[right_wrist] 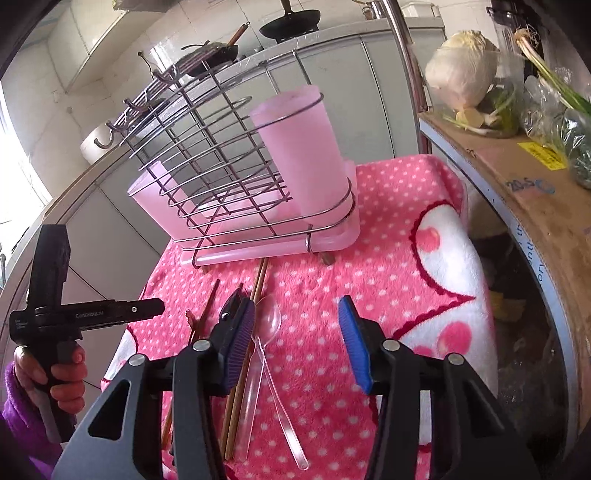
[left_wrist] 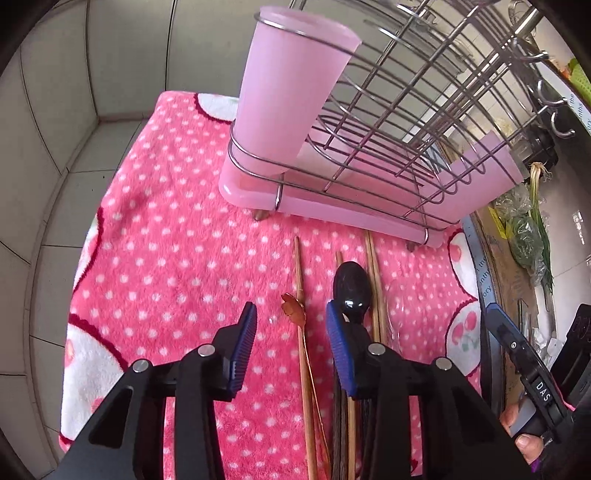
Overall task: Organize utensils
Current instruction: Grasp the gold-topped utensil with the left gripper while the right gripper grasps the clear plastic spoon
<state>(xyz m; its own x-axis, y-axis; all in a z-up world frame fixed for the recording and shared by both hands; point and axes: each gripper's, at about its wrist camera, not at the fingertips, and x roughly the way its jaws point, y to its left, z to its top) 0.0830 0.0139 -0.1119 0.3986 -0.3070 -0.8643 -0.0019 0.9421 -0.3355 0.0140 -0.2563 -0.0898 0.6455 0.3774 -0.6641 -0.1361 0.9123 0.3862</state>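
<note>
A wire rack [left_wrist: 388,122] on a pink tray holds a tall pink cup [left_wrist: 291,85] at its left end; it also shows in the right wrist view [right_wrist: 221,177] with the cup [right_wrist: 303,155]. Utensils lie on the pink dotted blanket [left_wrist: 166,240] in front: wooden chopsticks [left_wrist: 300,280], a small copper flower-shaped spoon [left_wrist: 293,312], a black spoon [left_wrist: 351,288] and clear plastic spoons [right_wrist: 267,325]. My left gripper [left_wrist: 291,343] is open, low over the copper spoon. My right gripper [right_wrist: 297,339] is open, just right of the clear spoons.
Tiled walls [left_wrist: 74,110] stand left and behind the blanket. A cardboard box [right_wrist: 517,177] with cabbage [right_wrist: 461,70] and green onions sits at the right. Pans [right_wrist: 290,22] rest on the counter behind the rack. The blanket's right part [right_wrist: 424,258] holds no utensils.
</note>
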